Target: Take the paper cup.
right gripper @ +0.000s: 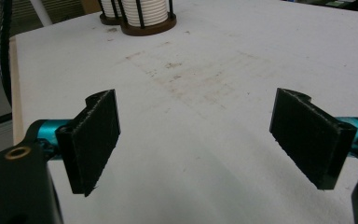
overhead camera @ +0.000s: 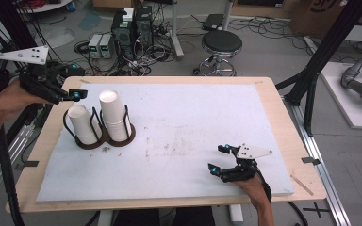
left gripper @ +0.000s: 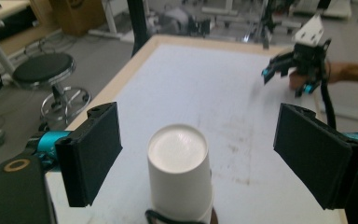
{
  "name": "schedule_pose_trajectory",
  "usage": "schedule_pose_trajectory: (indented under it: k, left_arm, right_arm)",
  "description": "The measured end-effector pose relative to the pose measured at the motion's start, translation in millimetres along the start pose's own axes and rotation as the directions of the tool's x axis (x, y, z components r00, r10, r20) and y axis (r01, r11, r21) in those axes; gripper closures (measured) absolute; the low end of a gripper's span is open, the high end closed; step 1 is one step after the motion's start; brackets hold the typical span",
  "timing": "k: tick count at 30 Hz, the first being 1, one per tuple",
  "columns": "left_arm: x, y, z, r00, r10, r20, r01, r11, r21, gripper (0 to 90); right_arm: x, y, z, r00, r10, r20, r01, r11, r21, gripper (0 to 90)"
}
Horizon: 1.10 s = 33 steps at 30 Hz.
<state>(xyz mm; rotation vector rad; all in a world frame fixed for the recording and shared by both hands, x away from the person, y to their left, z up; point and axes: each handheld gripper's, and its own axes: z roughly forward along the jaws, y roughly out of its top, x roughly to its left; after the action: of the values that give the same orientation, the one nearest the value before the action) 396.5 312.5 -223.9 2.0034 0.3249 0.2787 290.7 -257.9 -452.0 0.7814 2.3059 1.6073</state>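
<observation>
- Cables, grey power boxes (overhead camera: pixel 101 44) and a black stool (overhead camera: pixel 221 44) crowd the concrete floor beyond your table (overhead camera: pixel 273 94), whose pale wooden edge frames a white foam sheet (overhead camera: pixel 193 117).
- Your left gripper (overhead camera: pixel 78 94) hangs above the table's far left corner, its jaws spread wide with nothing pressed between them; in the left gripper view (left gripper: pixel 196 156) the pads stand clear on both sides of an upturned white paper cup (left gripper: pixel 179 175) below.
- That cup (overhead camera: pixel 112 113) tops the taller stack in a dark two-ring wire holder (overhead camera: pixel 104 140); a shorter cup stack (overhead camera: pixel 83 123) sits in the ring just beside it, nearer the table's left edge.
- Your right gripper (overhead camera: pixel 219 158) rests low near the front right part of the sheet, well apart from the cups, and its jaws are also wide apart and empty, as the right gripper view (right gripper: pixel 196 140) makes plain.
- Between the holder and your right gripper the sheet carries a faint brownish smudged patch (overhead camera: pixel 169 146), seen closer in the right gripper view (right gripper: pixel 191 77); a few dark crumbs (overhead camera: pixel 106 149) lie just in front of the holder.
- Around the table stand black frame posts (overhead camera: pixel 327 47), and a grey robot arm (overhead camera: pixel 358 82) lies on a white platform at the right.
- A second wooden desk and a cardboard box show at the top left of the left gripper view, past the stool (left gripper: pixel 42 70).
</observation>
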Motion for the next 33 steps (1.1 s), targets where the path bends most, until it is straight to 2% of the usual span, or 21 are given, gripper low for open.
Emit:
schedule_pose_trajectory:
  k: [5, 8, 9, 12, 15, 16, 17, 18, 19, 20, 22, 23, 24, 25, 26, 27, 28, 30, 31, 32, 33]
  left_arm:
    - [7.3, 4.5, 5.9, 0.9996, -0.003, 0.028, 0.001, 0.998, 0.063, 14.8]
    - [11.5, 9.4, 13.9, 0.9991, -0.001, 0.043, -0.004, 0.9926, 0.121, 14.9]
    - [12.3, 10.1, 16.0, 0.9987, -0.008, 0.05, 0.002, 0.9924, 0.123, 14.9]
    - [17.1, 14.7, 24.6, 0.9989, 0.004, 0.046, -0.012, 0.9846, 0.174, 14.8]
    - [19.9, 20.2, 34.3, 0.9976, 0.02, 0.066, -0.033, 0.9759, 0.215, 14.9]
    - [21.0, 22.6, 39.7, 0.9969, 0.018, 0.077, -0.036, 0.9707, 0.238, 15.0]
    - [21.0, 22.6, 39.7, 0.9969, 0.018, 0.077, -0.036, 0.9707, 0.238, 15.1]
    - [21.6, 24.1, 43.2, 0.9965, 0.025, 0.08, -0.045, 0.9645, 0.26, 15.1]
    - [22.5, 27.4, 49.3, 0.995, 0.027, 0.096, -0.056, 0.9479, 0.313, 15.1]
    - [22.5, 27.4, 49.3, 0.995, 0.027, 0.096, -0.056, 0.9479, 0.313, 15.1]
    - [23.4, 30.3, 54.3, 0.9934, 0.037, 0.108, -0.074, 0.9308, 0.358, 15.1]
    - [23.4, 31.3, 56.9, 0.9932, 0.039, 0.11, -0.077, 0.9252, 0.372, 15.1]
    - [23.6, 33.1, 62.3, 0.9919, 0.043, 0.12, -0.089, 0.9095, 0.406, 15.1]
    - [23.6, 33.1, 62.3, 0.9919, 0.043, 0.12, -0.089, 0.9095, 0.406, 15.1]
    - [23.5, 33.8, 65.1, 0.9916, 0.043, 0.122, -0.091, 0.902, 0.422, 15.1]
    - [23.0, 34.7, 70.4, 0.9913, 0.046, 0.123, -0.096, 0.8911, 0.443, 15.1]
    - [23.0, 34.7, 70.4, 0.9913, 0.046, 0.123, -0.096, 0.8911, 0.443, 15.1]
    - [23.1, 35.1, 77.5, 0.9909, 0.042, 0.127, -0.098, 0.8746, 0.475, 15.2]
    - [23.3, 34.4, 79.5, 0.9909, 0.04, 0.128, -0.098, 0.8688, 0.485, 15.2]
    - [23.3, 34.4, 79.5, 0.9909, 0.04, 0.128, -0.098, 0.8688, 0.485, 15.2]
    - [23.6, 33.1, 81.7, 0.9908, 0.034, 0.131, -0.096, 0.8592, 0.502, 15.2]
  right_arm:
    - [-0.1, -0.2, 0.1, 1.0, -0.009, 0.003, 0.009, 1.0, -0.007, 16.5]
    - [0.0, 0.0, 0.3, 1.0, -0.006, -0.001, 0.006, 1.0, 0.0, 16.5]
    - [-0.2, 0.1, 0.4, 1.0, -0.003, -0.001, 0.003, 1.0, 0.002, 16.5]
    - [0.0, 0.1, 0.1, 1.0, 0.001, -0.002, -0.001, 1.0, 0.001, 16.5]
    - [-1.0, 0.1, 0.5, 1.0, -0.005, -0.004, 0.005, 1.0, -0.003, 16.5]
    - [-1.0, 0.1, 0.5, 1.0, -0.001, -0.007, 0.001, 1.0, -0.001, 16.6]
    - [-1.1, 0.1, 0.5, 1.0, -0.001, -0.008, 0.001, 1.0, 0.0, 16.5]
    - [-1.0, 0.1, 0.5, 1.0, 0.0, -0.008, 0.0, 1.0, -0.002, 16.5]
    - [-1.1, 0.1, 0.5, 1.0, 0.0, -0.009, 0.0, 1.0, -0.002, 16.5]
    - [-1.1, 0.1, 0.3, 1.0, 0.0, -0.009, 0.0, 1.0, -0.002, 16.5]
    - [-1.1, 0.0, 0.4, 1.0, -0.001, -0.01, 0.001, 1.0, -0.003, 16.6]
    - [-1.1, 0.0, 0.4, 1.0, -0.001, -0.01, 0.001, 1.0, -0.003, 16.6]
    - [-1.3, 0.1, 0.4, 0.9999, 0.001, -0.011, -0.001, 1.0, -0.002, 16.6]
    - [-1.3, 0.1, 0.4, 0.9999, -0.001, -0.01, 0.001, 1.0, -0.002, 16.5]
    - [-1.3, 0.1, 0.4, 0.9999, -0.001, -0.01, 0.001, 1.0, -0.002, 16.5]
    - [-1.1, 0.1, 0.5, 1.0, -0.001, -0.009, 0.001, 1.0, -0.002, 16.5]
    - [-1.1, 0.1, 0.5, 1.0, -0.001, -0.009, 0.001, 1.0, -0.002, 16.5]
    - [-1.0, 0.2, 0.6, 1.0, -0.002, -0.009, 0.002, 1.0, -0.001, 16.5]
    - [-1.1, 0.2, 0.7, 1.0, -0.005, -0.007, 0.005, 1.0, -0.001, 16.5]
    - [-1.1, 0.2, 0.7, 1.0, -0.005, -0.007, 0.005, 1.0, -0.001, 16.5]
    - [-1.0, 0.2, 0.7, 1.0, -0.006, -0.007, 0.006, 1.0, 0.0, 16.5]
